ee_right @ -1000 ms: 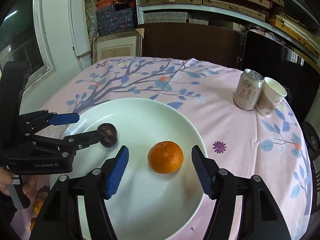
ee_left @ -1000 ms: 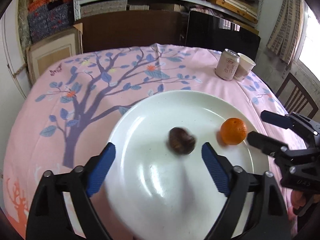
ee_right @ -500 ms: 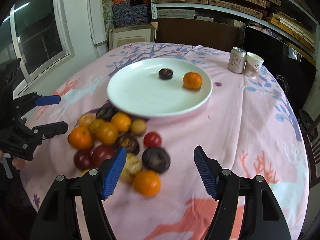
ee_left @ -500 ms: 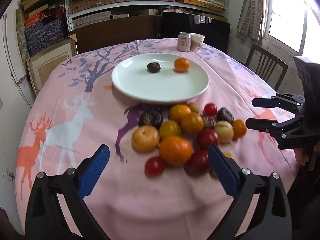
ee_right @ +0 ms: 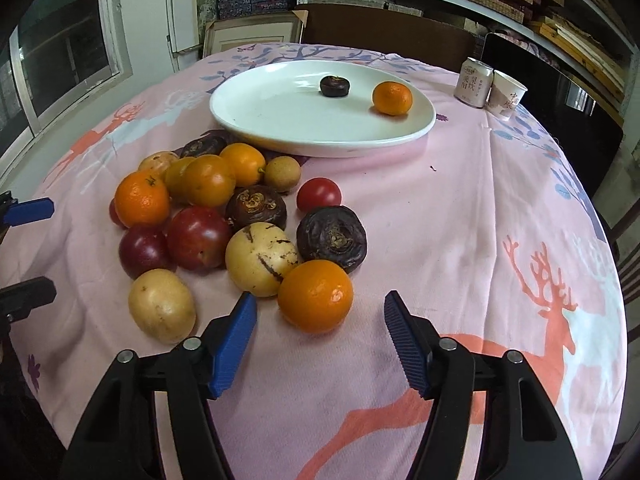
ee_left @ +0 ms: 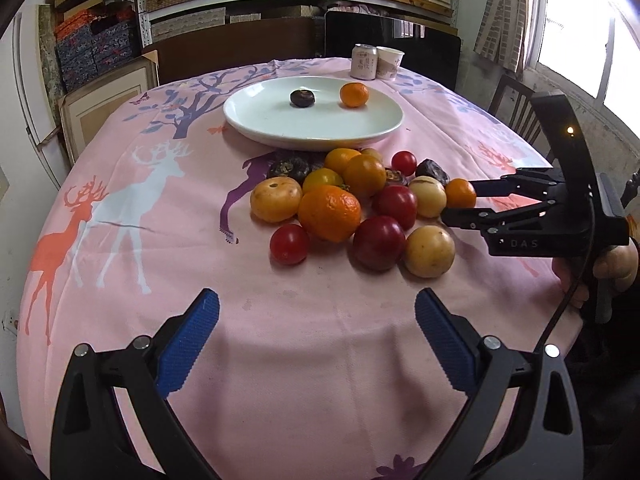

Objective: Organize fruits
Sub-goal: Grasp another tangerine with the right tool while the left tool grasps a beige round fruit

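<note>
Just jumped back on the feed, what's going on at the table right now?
A person holds a gripper in each hand, sorting fruit onto the white plate. So far it holds one small orange and one dark fruit. The rest sits in a pile on the pink cloth beside the plate. The right gripper is open, lined up just short of the nearest orange. The left gripper is open and empty.

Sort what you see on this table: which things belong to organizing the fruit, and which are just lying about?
Belongs to the job:
plate
orange and dark fruit on it
fruit pile
left gripper, right gripper, both open

Just lying about:
can
paper cup
</note>
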A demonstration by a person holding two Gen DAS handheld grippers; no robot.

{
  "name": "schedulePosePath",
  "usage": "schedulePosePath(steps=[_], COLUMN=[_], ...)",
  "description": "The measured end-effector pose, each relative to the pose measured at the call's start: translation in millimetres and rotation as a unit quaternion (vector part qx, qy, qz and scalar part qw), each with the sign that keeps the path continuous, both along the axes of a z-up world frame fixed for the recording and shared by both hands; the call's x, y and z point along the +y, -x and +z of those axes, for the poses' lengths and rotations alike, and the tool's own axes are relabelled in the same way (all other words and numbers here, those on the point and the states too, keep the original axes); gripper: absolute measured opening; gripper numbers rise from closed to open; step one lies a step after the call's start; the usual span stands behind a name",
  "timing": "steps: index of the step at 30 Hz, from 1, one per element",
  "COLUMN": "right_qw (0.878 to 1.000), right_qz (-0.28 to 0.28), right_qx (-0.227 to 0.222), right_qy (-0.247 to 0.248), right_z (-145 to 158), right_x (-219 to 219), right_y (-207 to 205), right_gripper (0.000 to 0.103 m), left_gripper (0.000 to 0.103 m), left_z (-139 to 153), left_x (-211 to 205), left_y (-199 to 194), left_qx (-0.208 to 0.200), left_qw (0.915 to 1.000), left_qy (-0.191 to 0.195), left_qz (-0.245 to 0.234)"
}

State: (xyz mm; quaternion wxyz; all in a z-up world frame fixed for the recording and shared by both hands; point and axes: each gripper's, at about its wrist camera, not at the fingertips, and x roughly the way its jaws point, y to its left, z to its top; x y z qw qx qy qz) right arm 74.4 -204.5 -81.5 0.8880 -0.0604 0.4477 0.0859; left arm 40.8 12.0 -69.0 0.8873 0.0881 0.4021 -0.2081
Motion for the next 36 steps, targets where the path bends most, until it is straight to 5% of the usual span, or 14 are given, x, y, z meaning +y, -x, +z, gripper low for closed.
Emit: schedulePosePath(steps=[3,11,13,14,23,25,36], right_qw=[1.0,1.0,0.999,0.999,0.998,0.998,0.997], right_qz=[0.009,0.007,-0.007,-0.011,-0.018,-0.017,0.0], right_qx=[0.002,-0.024,-0.028,-0.028,-0.037,-0.039,-0.049], right_qy=[0.003,-0.016,-0.019,-0.023,-0.045,-0.049,-0.066], right_z=[-1.9,13.4,15.2,15.7,14.1,13.9,16.6], right_x=[3.5,-22.8,-35.0,-40.4,-60.8,-62.0,-58.7], right_y=[1.0,42.0,52.1,55.5,75.0,76.0,85.2], right_gripper=[0.037,0.037,0.037,0.037,0.037,0.037,0.037], left_gripper=[0.096,0.093,0.058,0.055,0.055,0.041,0.041], left_z=[-2.8,-5.1,-10.9,-16.3,-24.7,-25.9,-19.2], left_x=[-11.8,-58.7,-75.2,-83.2,-110.9,-109.0,-89.0], left_y=[2.2,4.0,1.3,-2.1,0.4,-2.2,5.6], left_qx=[0.003,0.005,0.014,0.025,0.019,0.017,0.023], left_qw=[0.9999,0.9991,0.9992,0.9992,0.9993,0.999,0.9991], left_qy=[-0.007,0.01,0.0,-0.006,-0.034,-0.037,0.002], left_qz=[-0.013,-0.04,-0.038,-0.031,0.001,0.018,0.035])
